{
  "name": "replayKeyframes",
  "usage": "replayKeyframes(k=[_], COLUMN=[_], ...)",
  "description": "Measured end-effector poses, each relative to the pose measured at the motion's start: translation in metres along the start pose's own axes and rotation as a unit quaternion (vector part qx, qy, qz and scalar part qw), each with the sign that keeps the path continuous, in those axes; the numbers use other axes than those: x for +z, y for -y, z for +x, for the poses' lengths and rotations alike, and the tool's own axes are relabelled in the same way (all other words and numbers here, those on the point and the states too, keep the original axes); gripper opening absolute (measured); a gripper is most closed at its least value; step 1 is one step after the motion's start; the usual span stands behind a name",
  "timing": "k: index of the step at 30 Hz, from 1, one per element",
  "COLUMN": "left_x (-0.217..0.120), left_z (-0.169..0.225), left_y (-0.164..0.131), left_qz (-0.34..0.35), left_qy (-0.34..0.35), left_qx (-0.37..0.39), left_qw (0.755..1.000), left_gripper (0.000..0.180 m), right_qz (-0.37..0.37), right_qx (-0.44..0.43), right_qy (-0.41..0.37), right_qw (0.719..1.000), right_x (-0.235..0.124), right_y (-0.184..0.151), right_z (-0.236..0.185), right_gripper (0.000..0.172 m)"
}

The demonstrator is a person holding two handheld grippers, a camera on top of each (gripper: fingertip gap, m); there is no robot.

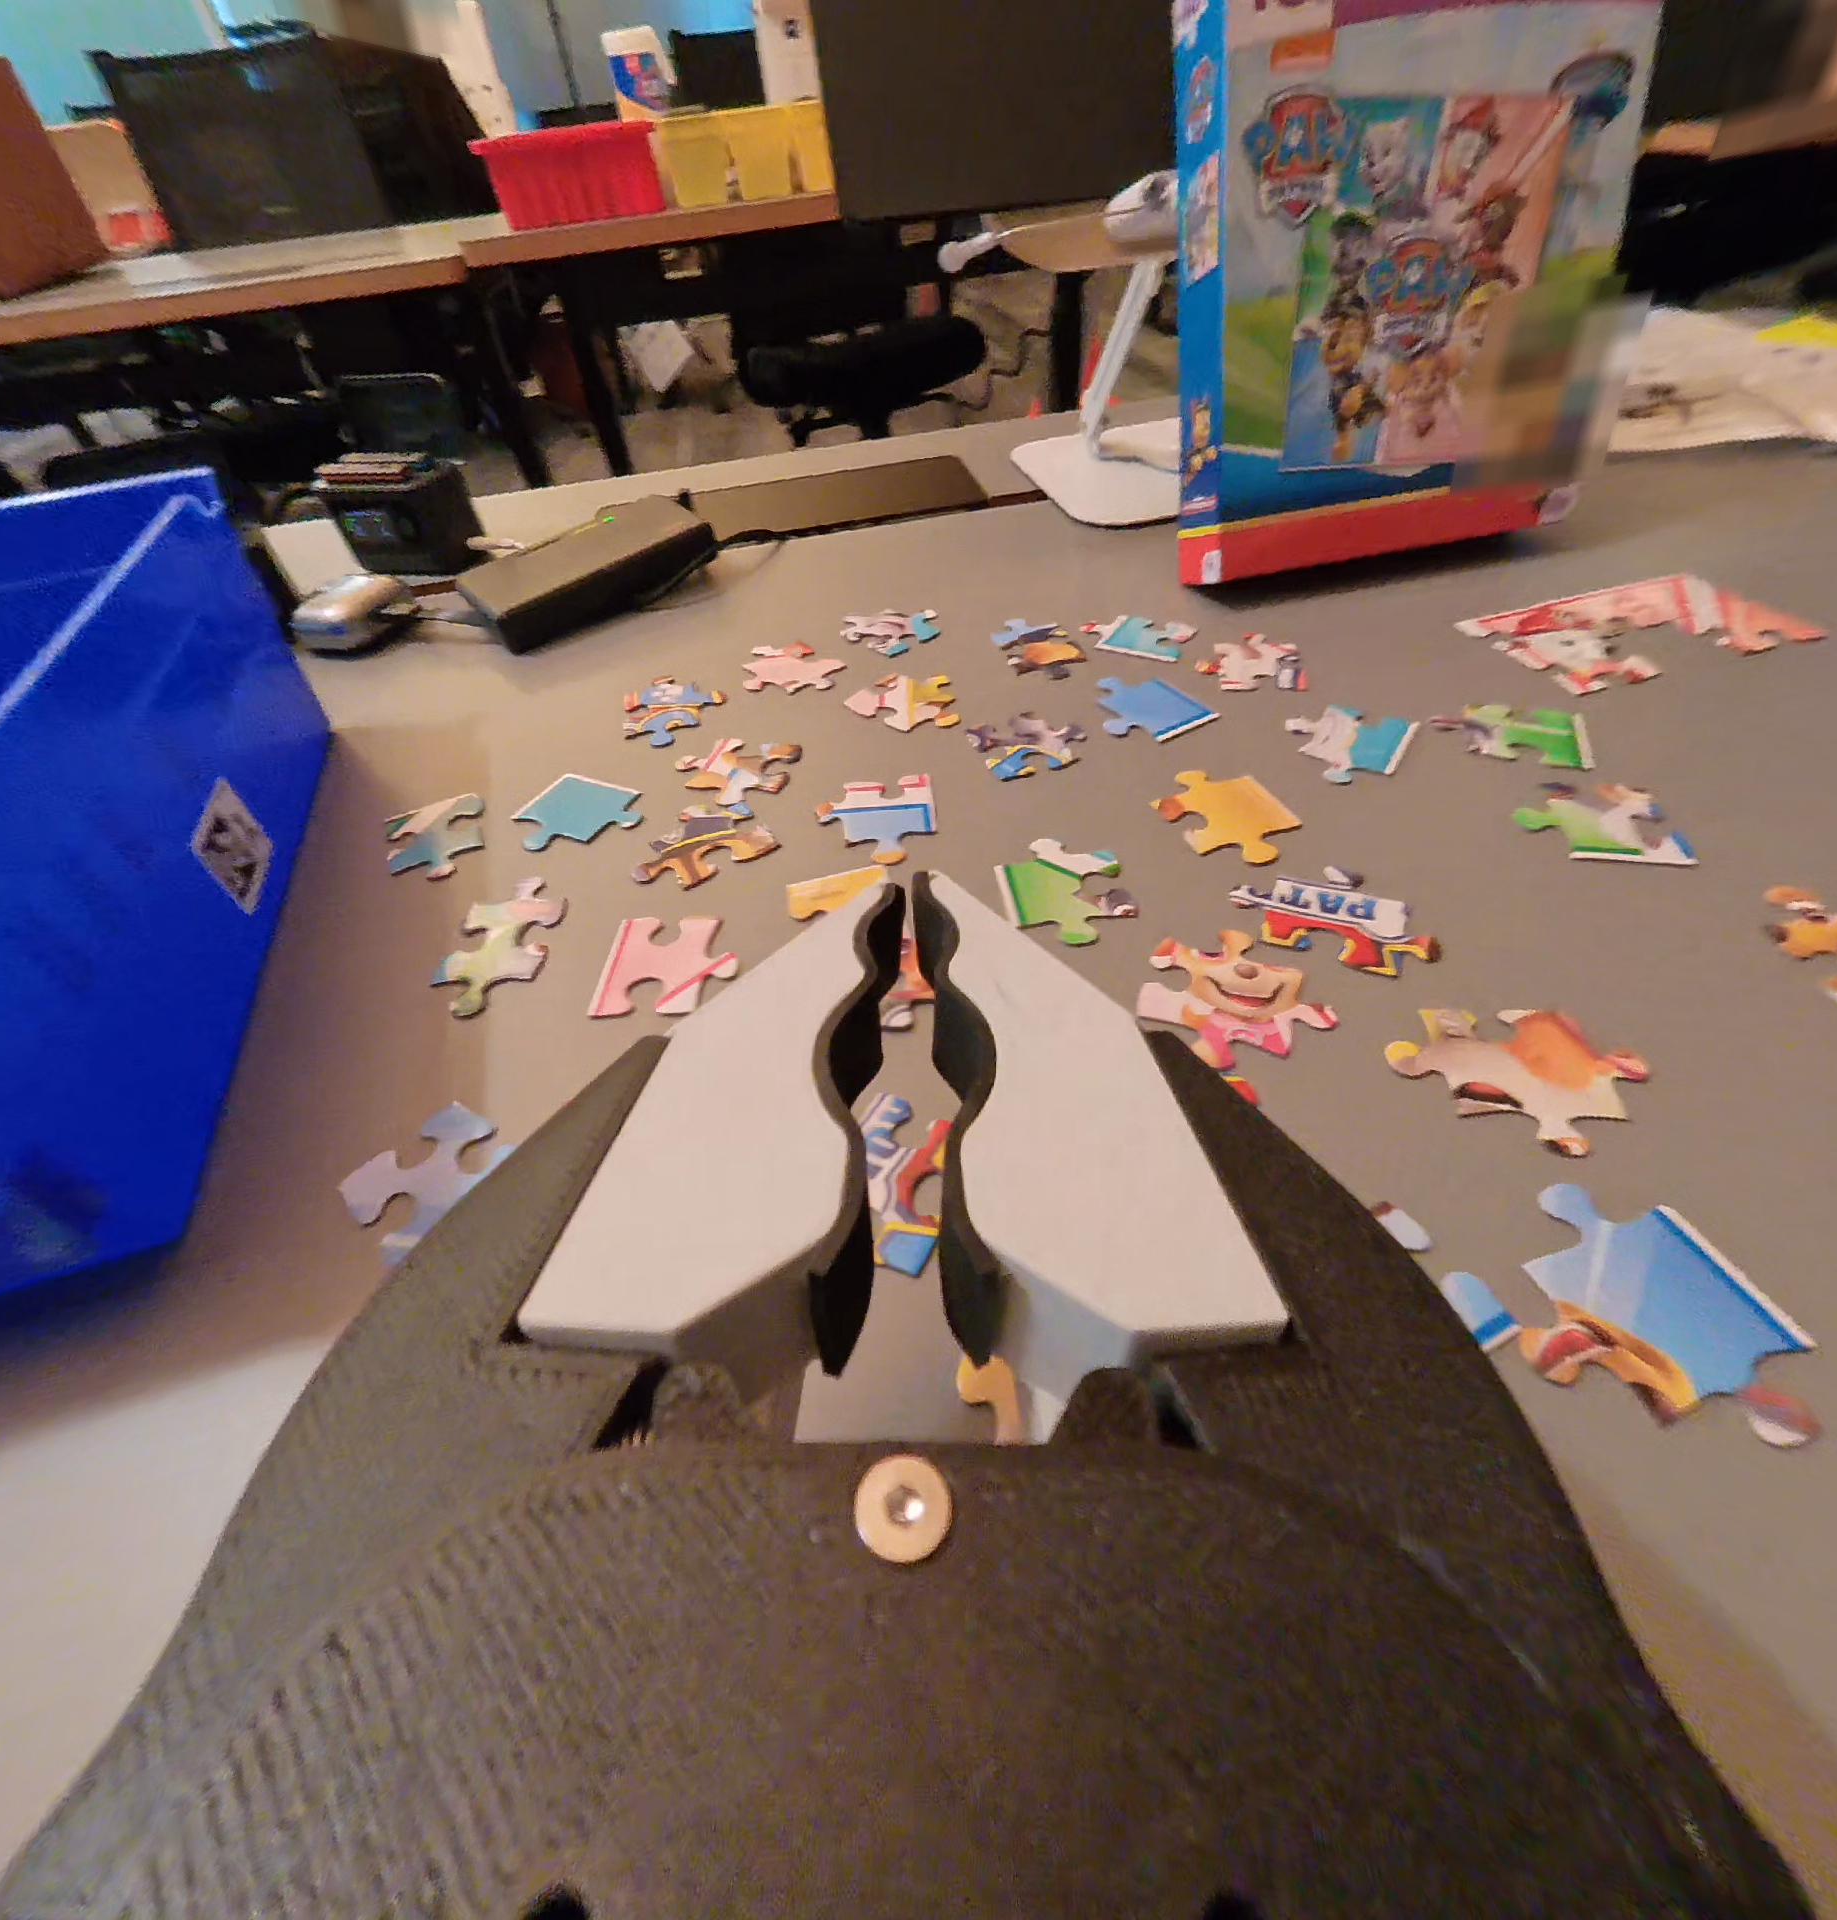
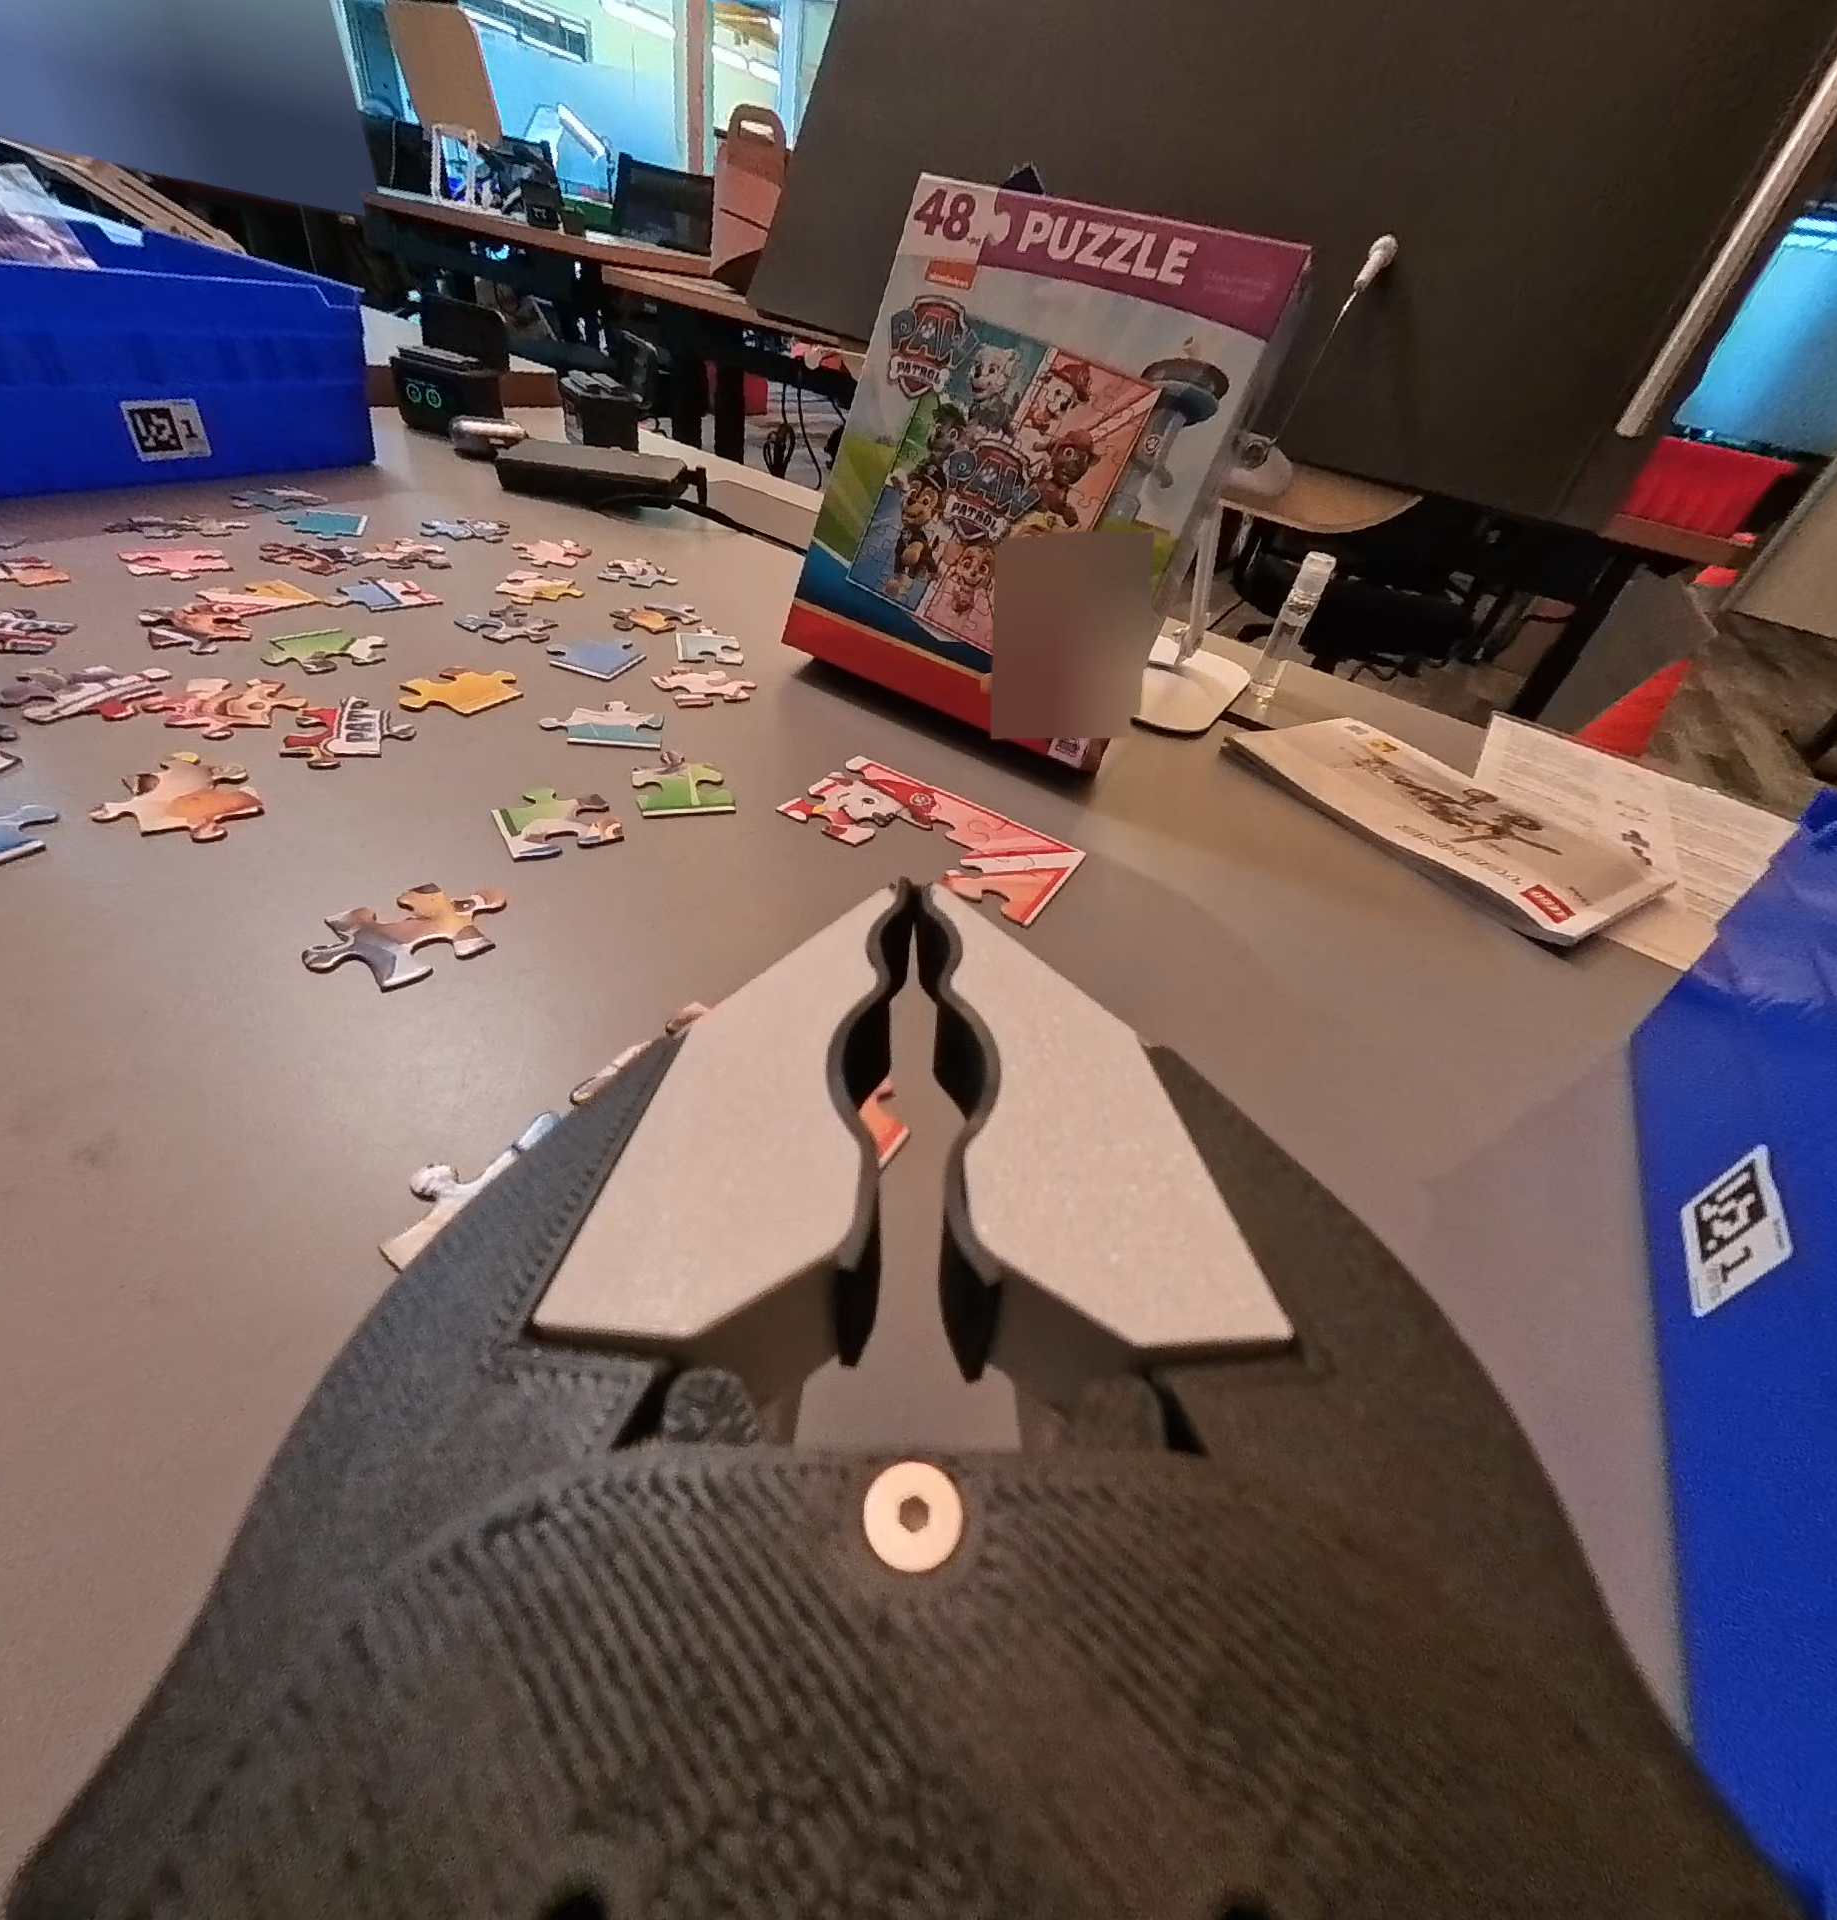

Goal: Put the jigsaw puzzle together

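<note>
Many loose jigsaw pieces [image 1: 878,816] lie face up on the grey table [image 1: 498,727]. A small assembled red-and-white corner section [image 2: 924,821] lies near the puzzle box [image 2: 1049,468]; it also shows in the left wrist view [image 1: 1620,623]. My left gripper [image 1: 909,894] is shut, low over the loose pieces, with a yellow piece [image 1: 831,891] just left of its tips and a colourful piece [image 1: 906,1174] on the table under its fingers. My right gripper [image 2: 909,894] is shut, its tips just short of the assembled section's near edge. Loose pieces [image 2: 436,1195] lie partly under it.
A blue bin [image 1: 114,883] stands at the left; it also shows in the right wrist view [image 2: 145,384]. A second blue bin [image 2: 1776,1247] is at the right. A booklet [image 2: 1465,821], a black power brick [image 1: 592,577] and a white lamp base [image 1: 1101,473] sit at the back. Tip to tip, the grippers are about 40 cm apart.
</note>
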State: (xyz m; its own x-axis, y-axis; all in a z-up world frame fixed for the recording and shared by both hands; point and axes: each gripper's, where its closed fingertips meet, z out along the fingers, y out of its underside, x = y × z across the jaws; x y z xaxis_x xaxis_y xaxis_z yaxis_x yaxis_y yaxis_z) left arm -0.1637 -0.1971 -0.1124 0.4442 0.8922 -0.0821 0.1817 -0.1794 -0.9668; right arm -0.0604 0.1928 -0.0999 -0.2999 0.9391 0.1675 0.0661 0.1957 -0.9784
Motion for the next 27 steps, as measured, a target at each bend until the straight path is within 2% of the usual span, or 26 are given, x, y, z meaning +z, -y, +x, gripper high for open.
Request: replayKeyframes(k=[2,11,14,18,19,20,22,27], left_x=[-0.001,-0.002,0.0,0.007,0.008,0.009,0.013,0.024], left_z=[-0.006,-0.01,-0.006,0.033,0.048,0.062,0.082,0.092], left_y=[0.001,0.005,0.006,0.0,-0.004,-0.007,-0.011,-0.022], left_qz=[0.002,0.016,0.015,-0.037,-0.055,-0.071,-0.087,-0.135], left_qy=[0.021,0.024,0.021,-0.063,-0.092,-0.12,-0.143,-0.16], left_qx=[0.01,-0.019,-0.02,-0.028,-0.024,-0.015,-0.003,-0.014], left_qw=[1.0,0.999,0.999,0.997,0.994,0.99,0.986,0.978], left_gripper=[0.0,0.001,0.02,0.05,0.05,0.042,0.038,0.047], right_qz=[0.008,0.014,0.018,0.026,0.027,0.028,0.03,0.033], right_qx=[-0.001,-0.032,-0.036,-0.022,-0.019,-0.017,-0.016,-0.023], right_qy=[-0.002,-0.014,-0.023,-0.026,-0.026,-0.026,-0.027,-0.026], right_qw=[1.0,0.999,0.999,0.999,0.999,0.999,0.999,0.999], right_x=[-0.001,-0.001,-0.001,-0.003,-0.003,-0.004,-0.004,-0.005], right_y=[0.002,0.004,0.005,0.006,0.007,0.007,0.007,0.008], right_z=[0.0,-0.002,0.001,0.005,0.006,0.006,0.006,0.005], right_gripper=[0.0,0.0,0.0,0.0,0.0,0.0,0.0,0.0])
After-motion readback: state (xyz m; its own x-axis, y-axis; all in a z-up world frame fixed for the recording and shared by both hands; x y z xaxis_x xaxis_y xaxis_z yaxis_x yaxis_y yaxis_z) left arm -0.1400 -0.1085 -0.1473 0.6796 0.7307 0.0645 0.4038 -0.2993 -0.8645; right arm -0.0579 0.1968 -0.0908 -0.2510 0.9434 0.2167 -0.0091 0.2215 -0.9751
